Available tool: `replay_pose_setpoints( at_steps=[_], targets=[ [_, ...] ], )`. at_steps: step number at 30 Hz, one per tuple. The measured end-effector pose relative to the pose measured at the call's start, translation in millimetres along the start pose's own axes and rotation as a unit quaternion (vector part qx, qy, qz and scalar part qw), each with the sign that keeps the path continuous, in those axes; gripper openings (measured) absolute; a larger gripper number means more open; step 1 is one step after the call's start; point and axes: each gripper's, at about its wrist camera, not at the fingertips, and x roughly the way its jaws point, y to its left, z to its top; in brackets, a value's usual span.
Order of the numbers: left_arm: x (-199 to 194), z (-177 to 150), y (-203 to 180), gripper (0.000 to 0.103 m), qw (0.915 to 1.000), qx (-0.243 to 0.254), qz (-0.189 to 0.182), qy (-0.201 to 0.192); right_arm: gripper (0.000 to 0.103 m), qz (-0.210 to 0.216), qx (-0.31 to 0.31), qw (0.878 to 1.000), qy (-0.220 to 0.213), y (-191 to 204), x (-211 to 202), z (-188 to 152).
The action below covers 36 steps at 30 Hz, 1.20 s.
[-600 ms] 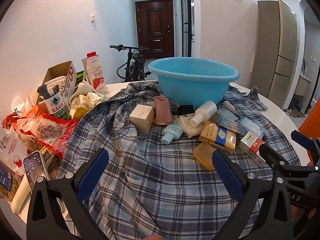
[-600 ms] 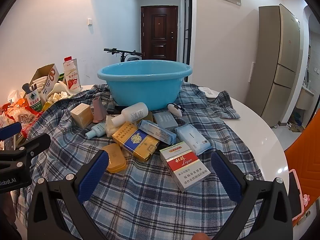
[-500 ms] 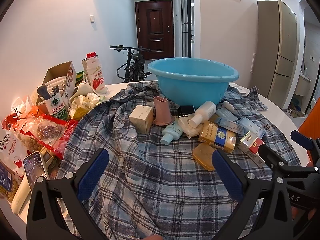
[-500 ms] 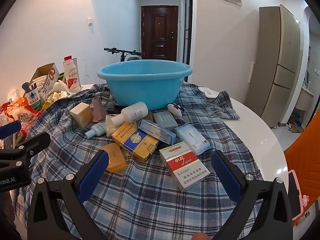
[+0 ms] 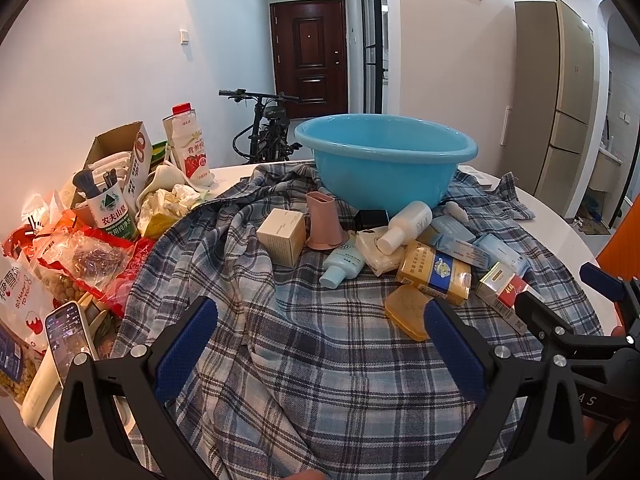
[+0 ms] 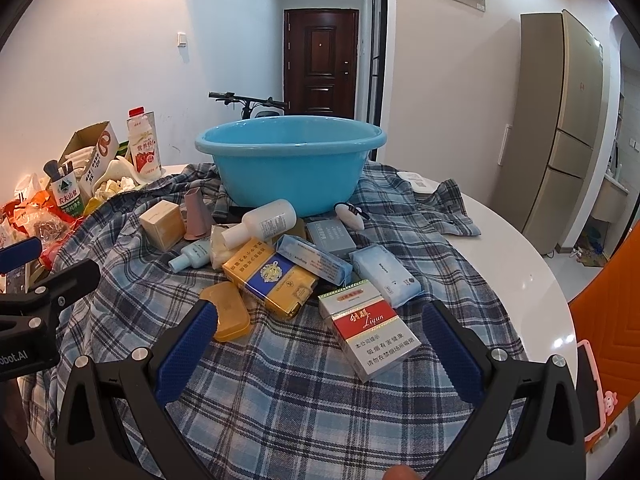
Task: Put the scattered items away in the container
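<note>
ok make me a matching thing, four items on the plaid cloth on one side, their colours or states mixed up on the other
Things:
1. basin
2. white bottle
3. soap case
4. cigarette pack

Descriptions:
A. lying on its side
B. red and white, nearest the right claw
C. orange, flat on the cloth
D. light blue, upright, nothing seen inside

Pairs: 1-D, 2-A, 3-C, 4-B

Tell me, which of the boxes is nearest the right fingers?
The red and white box. It lies on the checked cloth right between the open right fingers, while the gold and blue box and pale blue packs sit farther back.
</note>
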Motion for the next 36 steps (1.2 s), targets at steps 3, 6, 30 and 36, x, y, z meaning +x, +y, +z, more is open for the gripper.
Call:
replay_pose_setpoints(
  at_steps=[3, 6, 30, 36],
  targets=[
    [0.7, -0.8, 0.3, 0.103, 1.0000, 0.000, -0.001, 0.000, 0.103, 0.002, 0.000, 1.000, 0.002, -0.6, 1.1, -1.1],
    [3.2, -1.4, 0.5, 0.103, 1.0000, -0.001, -0.002, 0.003, 0.103, 0.004, 0.005, 1.000, 0.008, -4.7, 4.5, -2.2],
    [29.5, -7.7, 18.7, 0.103, 0.9993, -0.020, -0.010, 0.030, 0.103, 0.068, -0.094, 0.984, 0.134, -55.2, 99.6, -9.2],
    [32.5, -8.3, 16.2, 0.103, 0.9992, -0.018, -0.014, 0.032, 0.072, 0.105, -0.083, 0.977, 0.167, -60.8, 116.2, -12.1]
  ],
)
